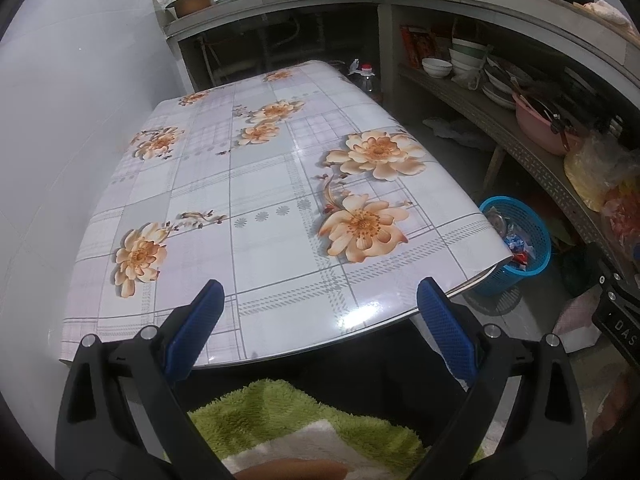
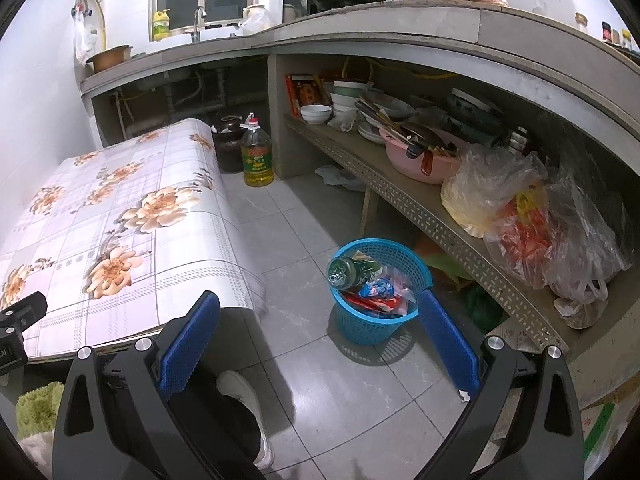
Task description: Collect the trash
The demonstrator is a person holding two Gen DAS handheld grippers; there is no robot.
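Note:
A blue mesh trash basket (image 2: pixel 376 320) stands on the tiled floor beside the table, holding a green plastic bottle (image 2: pixel 346 270) and crumpled red and blue wrappers (image 2: pixel 376 292). The same basket (image 1: pixel 528 256) shows past the table's right corner in the left wrist view. My right gripper (image 2: pixel 320 312) hangs open above the floor, just in front of the basket, with nothing between its blue pads. My left gripper (image 1: pixel 320 300) is open too, hovering over the near edge of the flowered table (image 1: pixel 256 184), whose top carries no loose objects.
A perforated shelf (image 2: pixel 404 192) under the concrete counter holds bowls, a pink basin (image 2: pixel 420 160) and plastic bags (image 2: pixel 532 216). An oil bottle (image 2: pixel 257 156) and a dark jar stand on the floor behind the table. A person's white shoe (image 2: pixel 244 396) and green fuzzy cloth (image 1: pixel 304 424) are near.

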